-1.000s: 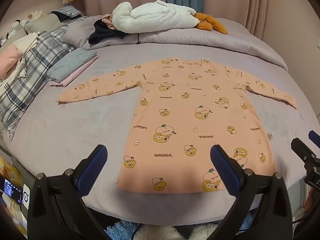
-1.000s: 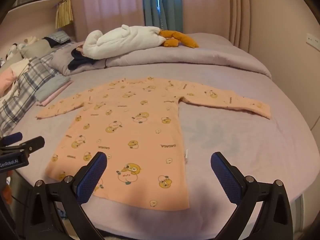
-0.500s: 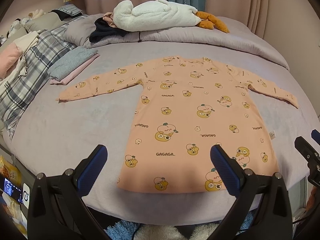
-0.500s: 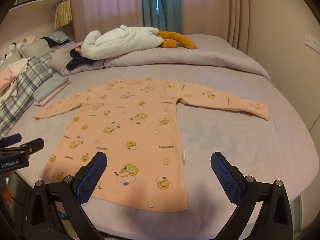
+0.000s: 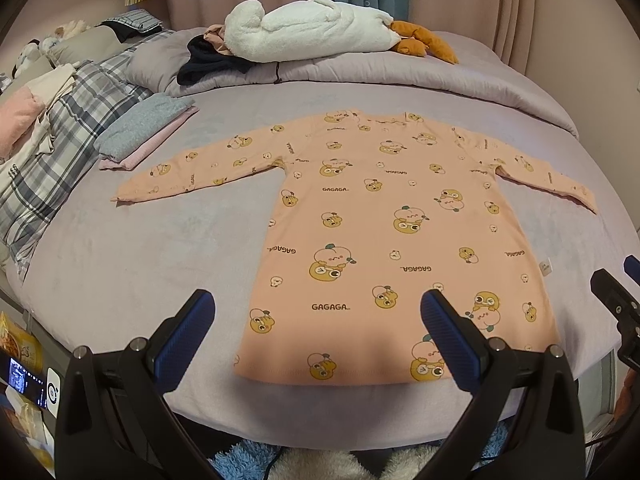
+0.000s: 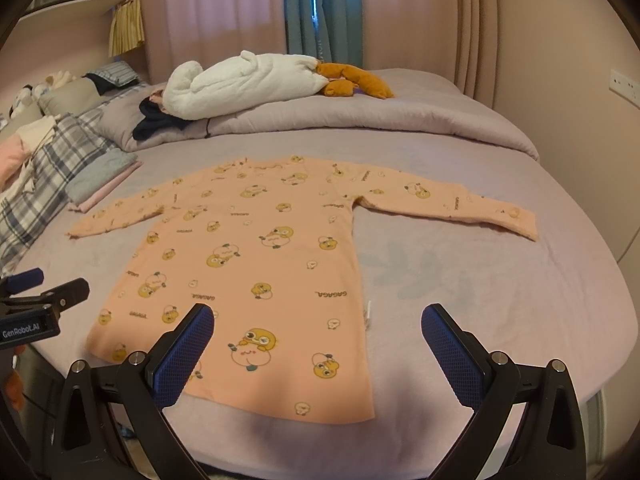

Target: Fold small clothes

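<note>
Peach nightshirt [image 5: 384, 236] lies flat on lilac bed [image 5: 132, 264], both sleeves spread, printed with cartoon faces and "GAGAGA". Left gripper [image 5: 316, 316] and right gripper [image 6: 318, 326] hover near hem, fingers wide apart, touching nothing.

One peach nightshirt [image 5: 384, 240] lies flat on one lilac bed [image 5: 128, 264], with two sleeves spread, one to each side. Two grippers show, the left gripper [image 5: 316, 332] and the right gripper [image 6: 318, 334], each with two blue-padded fingers set wide apart, so four fingers in all. Beyond the nightshirt's collar lies one white plush [image 5: 304, 36], with one orange plush [image 5: 424, 42] touching it. Left of the nightshirt sits one stack of two folded cloths [image 5: 144, 132], grey over pink. Farther left of it lies one plaid blanket [image 5: 60, 140]. Behind the bed hang two pink curtains and one teal curtain [image 6: 322, 12] between them.
</note>
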`<action>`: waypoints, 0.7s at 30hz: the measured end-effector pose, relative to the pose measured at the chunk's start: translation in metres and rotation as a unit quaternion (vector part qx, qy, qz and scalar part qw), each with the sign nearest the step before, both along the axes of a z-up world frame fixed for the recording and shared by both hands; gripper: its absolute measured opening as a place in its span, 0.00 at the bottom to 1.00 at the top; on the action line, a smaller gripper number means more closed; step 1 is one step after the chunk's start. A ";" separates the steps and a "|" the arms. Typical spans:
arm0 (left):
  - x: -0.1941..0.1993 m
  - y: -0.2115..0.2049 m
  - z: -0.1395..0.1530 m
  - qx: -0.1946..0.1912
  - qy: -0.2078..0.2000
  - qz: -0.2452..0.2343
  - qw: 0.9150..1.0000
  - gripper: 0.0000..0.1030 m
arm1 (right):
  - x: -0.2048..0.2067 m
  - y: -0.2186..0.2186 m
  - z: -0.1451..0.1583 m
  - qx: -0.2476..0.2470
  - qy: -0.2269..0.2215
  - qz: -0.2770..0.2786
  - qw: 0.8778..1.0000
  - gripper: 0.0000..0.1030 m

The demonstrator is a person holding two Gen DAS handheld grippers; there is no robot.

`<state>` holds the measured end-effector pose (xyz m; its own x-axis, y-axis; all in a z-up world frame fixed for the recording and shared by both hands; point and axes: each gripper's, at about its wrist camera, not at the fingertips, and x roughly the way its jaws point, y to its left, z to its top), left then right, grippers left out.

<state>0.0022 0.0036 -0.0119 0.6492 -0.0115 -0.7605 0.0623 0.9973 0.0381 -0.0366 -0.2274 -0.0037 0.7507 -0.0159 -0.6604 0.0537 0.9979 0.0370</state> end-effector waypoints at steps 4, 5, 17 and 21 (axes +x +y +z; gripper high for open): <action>0.000 -0.002 -0.001 0.002 0.000 -0.003 1.000 1.00 | 0.000 -0.001 0.000 0.001 0.000 -0.001 1.000 1.00; 0.000 -0.003 -0.001 0.003 -0.001 -0.004 1.000 1.00 | 0.000 -0.001 -0.001 0.001 0.000 -0.001 1.000 1.00; -0.001 -0.006 0.000 0.005 -0.002 -0.006 1.000 1.00 | 0.000 -0.001 -0.001 0.001 0.000 0.000 1.000 1.00; -0.001 -0.006 0.000 0.005 -0.001 -0.007 1.000 1.00 | 0.000 -0.001 -0.001 0.000 -0.001 0.000 1.000 1.00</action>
<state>0.0015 -0.0024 -0.0120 0.6512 -0.0124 -0.7588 0.0752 0.9960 0.0483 -0.0370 -0.2287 -0.0044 0.7515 -0.0153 -0.6596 0.0537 0.9978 0.0380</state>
